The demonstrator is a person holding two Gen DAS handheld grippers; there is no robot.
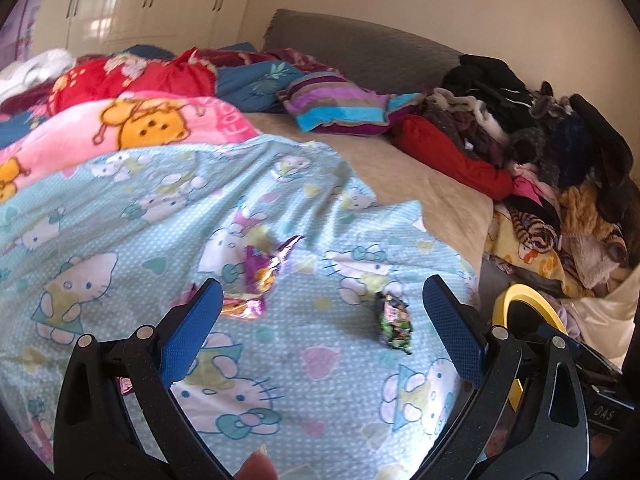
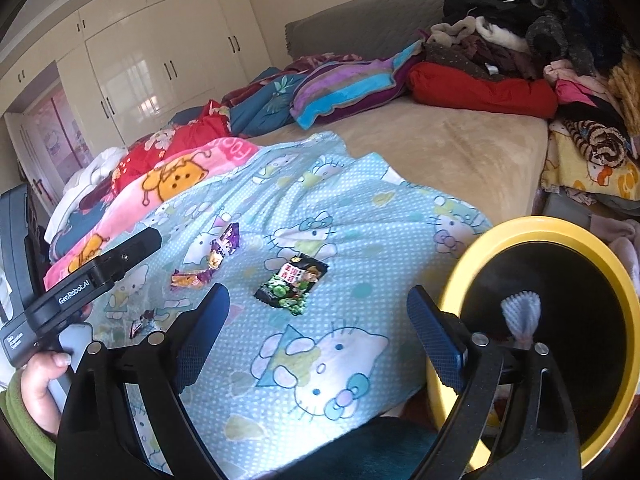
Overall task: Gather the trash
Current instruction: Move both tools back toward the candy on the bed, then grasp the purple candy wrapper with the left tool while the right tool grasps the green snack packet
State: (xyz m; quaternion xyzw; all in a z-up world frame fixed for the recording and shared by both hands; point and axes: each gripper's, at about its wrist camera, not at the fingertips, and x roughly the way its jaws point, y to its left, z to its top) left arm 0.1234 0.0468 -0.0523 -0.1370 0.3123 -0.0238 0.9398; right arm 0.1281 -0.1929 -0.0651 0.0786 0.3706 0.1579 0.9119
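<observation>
Several snack wrappers lie on a light blue Hello Kitty sheet [image 1: 120,216]. A black and green wrapper [image 1: 394,322] shows in both views [image 2: 294,286]. A purple wrapper [image 1: 266,264] [image 2: 224,246] and an orange one [image 1: 244,307] [image 2: 188,279] lie to its left; a small one [image 2: 142,325] lies nearer. A yellow-rimmed black bin [image 2: 560,336] stands at the bed's right edge, with a whitish scrap inside. My left gripper [image 1: 322,316] is open and empty above the sheet. My right gripper [image 2: 318,326] is open and empty, just short of the green wrapper.
Folded blankets [image 1: 132,120] and a striped pillow [image 1: 340,106] lie further up the bed. A heap of clothes [image 1: 540,152] is piled on the right. White wardrobes [image 2: 160,68] stand behind. The left gripper's body [image 2: 80,284] shows in the right wrist view.
</observation>
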